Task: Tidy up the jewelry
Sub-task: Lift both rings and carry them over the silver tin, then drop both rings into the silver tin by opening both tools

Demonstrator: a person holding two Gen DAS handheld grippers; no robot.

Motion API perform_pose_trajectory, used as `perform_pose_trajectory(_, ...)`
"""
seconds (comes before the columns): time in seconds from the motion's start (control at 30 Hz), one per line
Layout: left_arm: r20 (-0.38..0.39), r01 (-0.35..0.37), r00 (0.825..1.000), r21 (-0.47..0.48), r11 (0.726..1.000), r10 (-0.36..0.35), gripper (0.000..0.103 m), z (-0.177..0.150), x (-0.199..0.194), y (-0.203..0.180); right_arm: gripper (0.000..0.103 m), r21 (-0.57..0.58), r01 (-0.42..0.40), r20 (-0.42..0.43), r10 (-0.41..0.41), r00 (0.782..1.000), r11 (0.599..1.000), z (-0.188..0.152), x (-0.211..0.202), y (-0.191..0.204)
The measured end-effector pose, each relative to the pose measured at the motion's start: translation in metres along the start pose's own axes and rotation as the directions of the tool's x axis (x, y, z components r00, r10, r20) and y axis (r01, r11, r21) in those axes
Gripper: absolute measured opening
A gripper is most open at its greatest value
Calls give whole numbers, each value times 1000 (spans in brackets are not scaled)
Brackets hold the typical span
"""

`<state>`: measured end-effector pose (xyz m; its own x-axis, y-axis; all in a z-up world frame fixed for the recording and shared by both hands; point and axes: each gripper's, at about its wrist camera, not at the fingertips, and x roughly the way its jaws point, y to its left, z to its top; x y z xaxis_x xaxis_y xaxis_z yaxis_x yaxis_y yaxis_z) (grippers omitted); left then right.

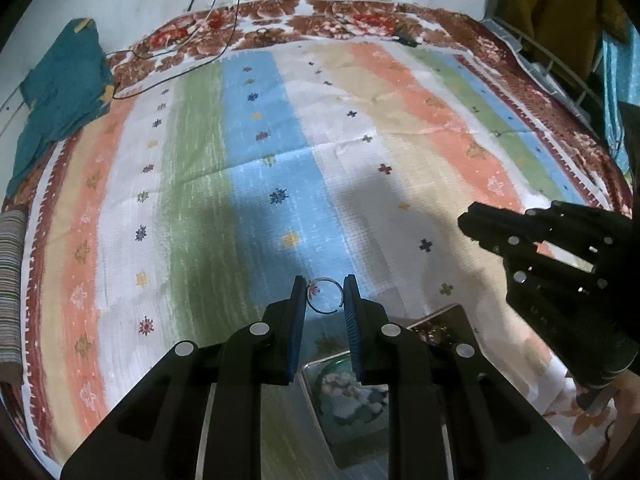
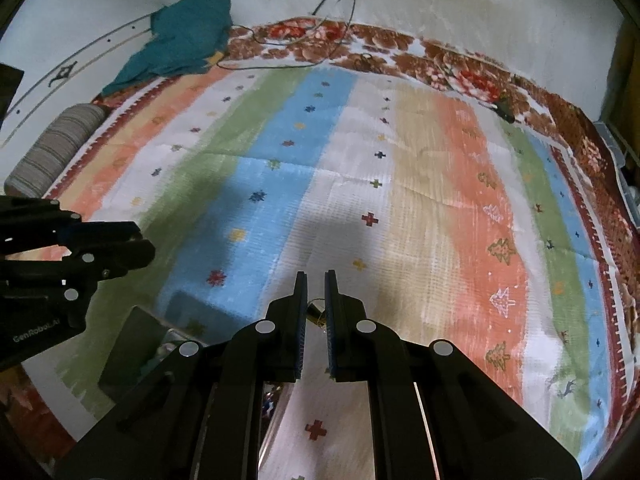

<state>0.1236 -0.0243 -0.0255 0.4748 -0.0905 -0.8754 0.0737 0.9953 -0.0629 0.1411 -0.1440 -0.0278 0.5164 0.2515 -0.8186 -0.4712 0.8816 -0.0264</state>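
Nearest us in the left wrist view, our left gripper [image 1: 325,294] clasps a thin silver bangle [image 1: 325,295] by its sides between the blue pads, the ring standing clear of the cloth below. Just beneath and behind those fingers lies an open metal box [image 1: 460,316], its lid [image 1: 352,396] printed with a pale floral picture and a glimpse of gold-coloured jewelry [image 1: 434,330] in the tray part. Our right gripper [image 2: 316,312] is clenched tight, and a small gold-coloured piece [image 2: 314,309] sits pinched low between its pads; we cannot tell what kind of piece it is. Both tools hang above a striped bedsheet [image 1: 260,152] of green, blue, white, beige and orange bands dotted with small motifs. Beyond it runs a brown floral blanket border [image 1: 320,20], with thin dark cables [image 1: 224,20] trailing over it. At the far left a teal cloth [image 1: 64,84] lies crumpled, near a striped bolster [image 2: 60,144], both against the pale wall [image 2: 440,8]
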Motion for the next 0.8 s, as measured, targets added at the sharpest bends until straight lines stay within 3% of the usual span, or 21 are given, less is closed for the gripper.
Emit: perform_pose_trajectory(0.8,99,26,995,13,1000,-27,19,-32,-48,-13,10,-9,-56,58,56,997,998,-30,-43,24)
